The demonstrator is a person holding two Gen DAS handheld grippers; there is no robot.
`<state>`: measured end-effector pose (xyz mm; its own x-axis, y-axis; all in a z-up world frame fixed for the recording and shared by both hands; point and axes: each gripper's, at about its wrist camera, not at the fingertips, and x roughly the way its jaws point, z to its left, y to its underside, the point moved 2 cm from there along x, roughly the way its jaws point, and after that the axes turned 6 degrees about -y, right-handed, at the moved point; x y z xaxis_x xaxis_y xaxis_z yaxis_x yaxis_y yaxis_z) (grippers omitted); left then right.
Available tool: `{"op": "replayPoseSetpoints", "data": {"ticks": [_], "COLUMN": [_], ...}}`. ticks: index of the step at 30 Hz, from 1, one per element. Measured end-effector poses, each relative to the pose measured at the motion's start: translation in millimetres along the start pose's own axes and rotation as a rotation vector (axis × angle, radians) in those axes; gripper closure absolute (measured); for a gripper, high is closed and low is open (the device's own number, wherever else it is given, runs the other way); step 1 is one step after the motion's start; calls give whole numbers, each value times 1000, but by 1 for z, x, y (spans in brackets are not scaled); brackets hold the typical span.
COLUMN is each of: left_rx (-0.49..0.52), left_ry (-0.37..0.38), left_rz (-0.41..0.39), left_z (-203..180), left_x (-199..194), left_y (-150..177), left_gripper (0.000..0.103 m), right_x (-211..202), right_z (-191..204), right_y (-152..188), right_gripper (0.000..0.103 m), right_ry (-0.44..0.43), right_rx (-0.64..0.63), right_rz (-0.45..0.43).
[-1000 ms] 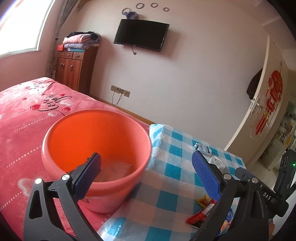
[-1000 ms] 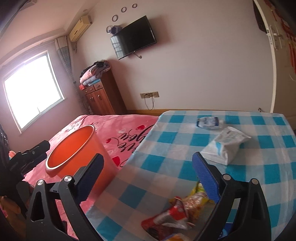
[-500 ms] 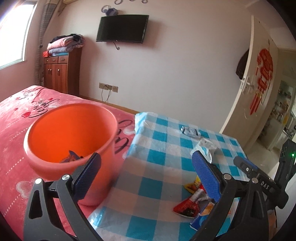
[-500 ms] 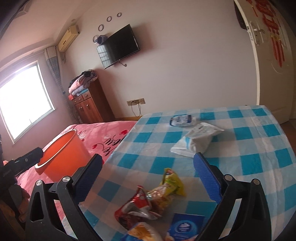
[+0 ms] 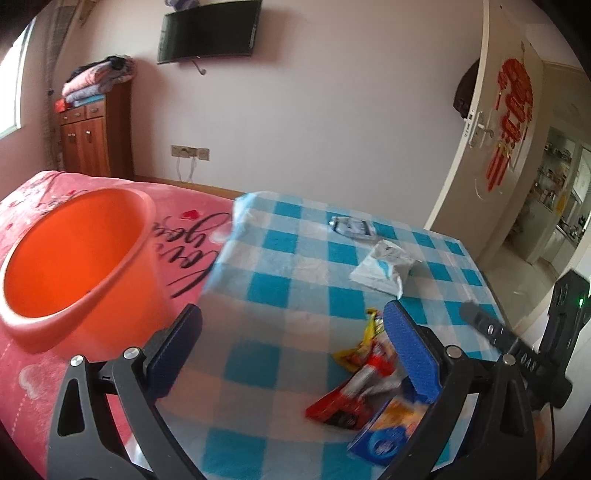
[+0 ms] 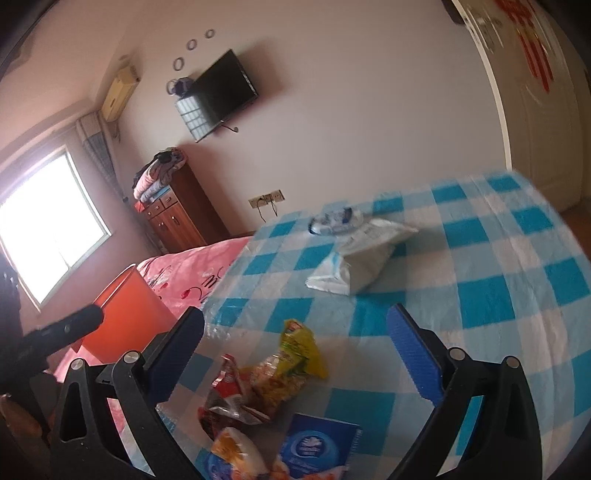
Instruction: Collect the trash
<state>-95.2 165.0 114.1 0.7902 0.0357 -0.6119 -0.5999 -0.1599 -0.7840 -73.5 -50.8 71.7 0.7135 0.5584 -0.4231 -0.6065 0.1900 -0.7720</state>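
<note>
Both grippers gape wide w/ nothing held: left gripper [image 5: 291,343], right gripper [image 6: 295,349]. Your nearest trash is the red/yellow snack wrappers [image 6: 266,373], near edge of the checked tablecloth [image 6: 498,295], w/ a blue packet [image 6: 317,450] just nearer. Wrappers look light, crinkly, prob slippery, so pinch a bunched fold mid-body. White pouch [image 6: 354,266] sits farther back. Orange bucket [image 5: 74,258] is left on the pink bedspread [image 5: 192,236]; the interior you can see looks bare, bottom hidden.

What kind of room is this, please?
Most likely a home bedroom: a bed with a pink blanket, a wooden cabinet stacked with folded bedding, and a wall-mounted television.
</note>
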Motion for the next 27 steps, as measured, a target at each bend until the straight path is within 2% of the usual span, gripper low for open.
{"op": "replayPoseSetpoints", "data": {"ticks": [10,13,18,22,25,27], "left_rx": [37,55,114,100,102,85], "left_ry": [110,118,51,-29,-83,-116], "left_rz": [191,229,223,251,310,348], "left_z": [-82,-105,-139,-150,-153,-149], "left_x": [129,171,235,289,325,343], "left_y": [-56,-74,-105,-122,-127,-127], "left_gripper": [4,4,5,8,16,31], "right_x": [-4,-3,2,7,11,13], "right_z": [-57,-72,-85,-84,-84,-84], "right_y": [-1,-3,-3,-2,0,1], "right_gripper": [5,5,5,5,5,5], "right_ry": [16,10,-40,-47,-27,-18], "right_rx": [114,146,197,179,165,152], "right_rz": [27,43,85,119,151,162]}}
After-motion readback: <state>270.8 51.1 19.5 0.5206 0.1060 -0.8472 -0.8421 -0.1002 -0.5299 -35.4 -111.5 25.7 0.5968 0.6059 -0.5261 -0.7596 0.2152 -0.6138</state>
